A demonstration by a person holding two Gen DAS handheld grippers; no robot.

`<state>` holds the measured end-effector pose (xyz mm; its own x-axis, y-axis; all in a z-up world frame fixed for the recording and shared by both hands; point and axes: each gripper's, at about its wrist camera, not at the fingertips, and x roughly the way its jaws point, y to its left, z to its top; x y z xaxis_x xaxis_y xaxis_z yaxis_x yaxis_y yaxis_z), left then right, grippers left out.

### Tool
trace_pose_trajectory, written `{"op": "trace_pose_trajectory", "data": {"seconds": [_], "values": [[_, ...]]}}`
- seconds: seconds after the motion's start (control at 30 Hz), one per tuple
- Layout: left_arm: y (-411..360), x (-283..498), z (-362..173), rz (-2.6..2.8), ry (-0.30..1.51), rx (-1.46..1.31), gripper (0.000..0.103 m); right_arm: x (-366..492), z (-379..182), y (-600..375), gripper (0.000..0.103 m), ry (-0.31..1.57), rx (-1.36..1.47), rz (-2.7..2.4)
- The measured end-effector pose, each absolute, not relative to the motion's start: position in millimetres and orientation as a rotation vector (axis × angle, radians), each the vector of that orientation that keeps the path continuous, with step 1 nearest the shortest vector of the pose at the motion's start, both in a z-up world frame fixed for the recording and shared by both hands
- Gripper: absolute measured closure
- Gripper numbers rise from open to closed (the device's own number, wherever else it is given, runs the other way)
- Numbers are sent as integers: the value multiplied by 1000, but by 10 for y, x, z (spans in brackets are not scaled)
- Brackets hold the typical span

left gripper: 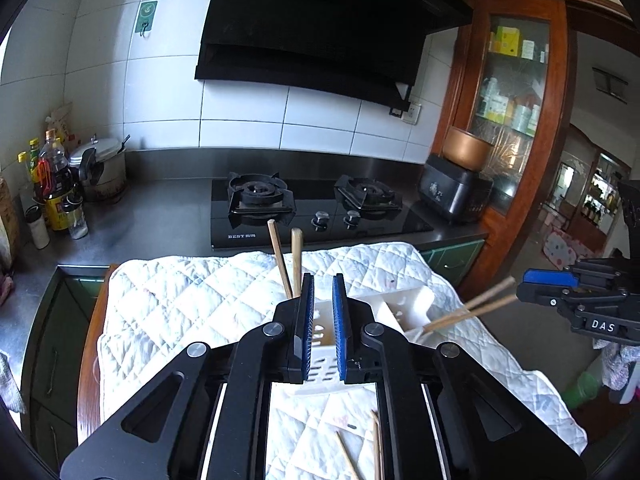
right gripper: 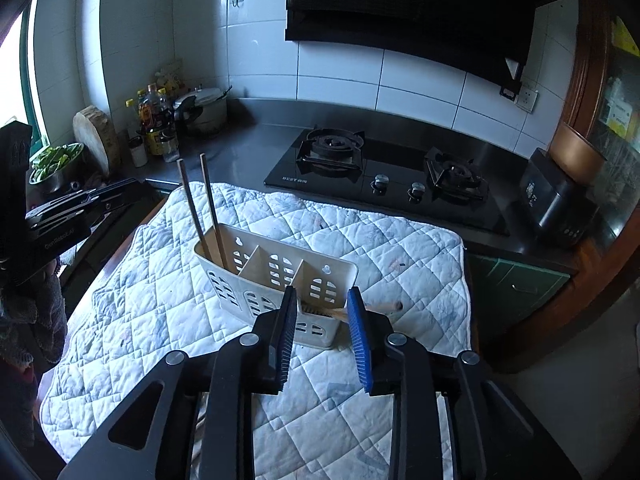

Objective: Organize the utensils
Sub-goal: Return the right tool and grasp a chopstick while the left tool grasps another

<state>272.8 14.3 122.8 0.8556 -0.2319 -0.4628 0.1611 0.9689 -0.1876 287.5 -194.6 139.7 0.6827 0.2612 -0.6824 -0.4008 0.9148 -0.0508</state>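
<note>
Chopsticks [right gripper: 352,311] (ends hidden) lean from caddy [right gripper: 276,276] between parted right tongs [right gripper: 322,336].

Quilted cloth [right gripper: 160,304] over table — caddy [right gripper: 276,276], loose chopsticks [left gripper: 360,452]

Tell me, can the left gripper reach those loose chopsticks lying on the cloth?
Probably yes: the loose chopsticks lie uncovered on the quilted cloth just beneath the open left gripper, though it would need to tip downward.
</note>
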Motion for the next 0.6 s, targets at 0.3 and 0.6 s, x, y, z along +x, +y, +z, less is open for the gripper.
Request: {"op": "trace_pose_trajectory", "data": {"seconds": [0.3,0.6], "values": [[214,1929,979,-238,513,-179,93,1998,958,-1972,71,671,-216,393],[291,1218,399,-200,566,-217,74,1413,-49,-1861,72,791,-200,439]]}}
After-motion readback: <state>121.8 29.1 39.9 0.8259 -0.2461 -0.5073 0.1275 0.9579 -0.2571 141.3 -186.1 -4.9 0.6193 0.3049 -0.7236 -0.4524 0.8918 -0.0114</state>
